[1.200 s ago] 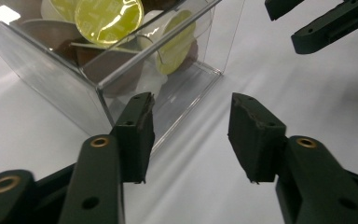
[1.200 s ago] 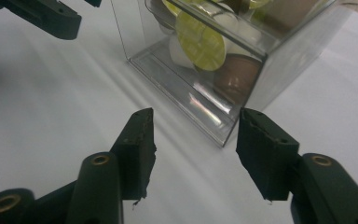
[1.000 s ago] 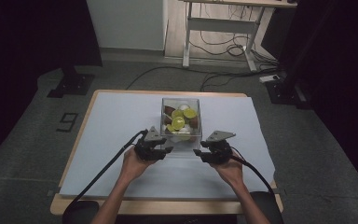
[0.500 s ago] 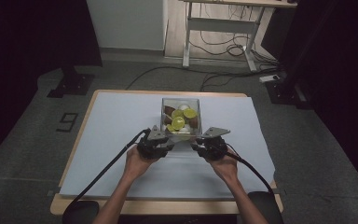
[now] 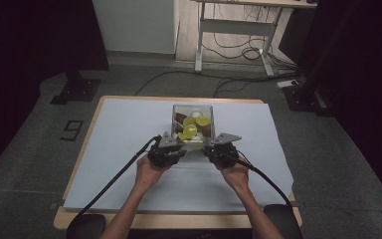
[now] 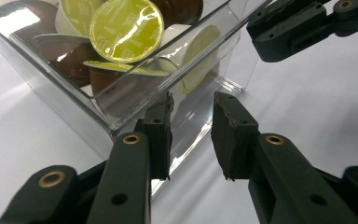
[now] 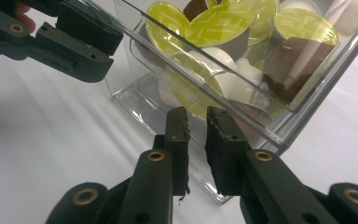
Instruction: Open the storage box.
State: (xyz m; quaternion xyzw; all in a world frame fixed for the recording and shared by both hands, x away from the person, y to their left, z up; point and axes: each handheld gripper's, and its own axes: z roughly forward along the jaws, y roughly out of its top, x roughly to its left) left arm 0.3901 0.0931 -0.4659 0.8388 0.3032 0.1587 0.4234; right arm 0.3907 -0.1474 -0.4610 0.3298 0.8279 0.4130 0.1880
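A clear plastic box (image 5: 175,115) stands mid-table, holding yellow-lidded, brown and white coffee capsules (image 5: 191,130). My left gripper (image 5: 178,146) sits at the box's near left corner and my right gripper (image 5: 210,147) at its near right corner. In the left gripper view, my left gripper (image 6: 192,103) has its jaws a little apart against the near wall (image 6: 74,98), below a yellow-lidded capsule (image 6: 126,30). In the right gripper view, my right gripper (image 7: 196,115) shows a narrow gap in front of the box wall (image 7: 135,95). Nothing is clamped between either pair.
A pale blue-white cloth (image 5: 114,144) covers the wooden table (image 5: 94,114). Cables trail from both grippers toward the near edge. Beyond the table are a dark stand base (image 5: 77,89), a desk frame (image 5: 234,37) and floor cables.
Both grippers have moved forward and inward, from a short way in front of the box to its near wall.
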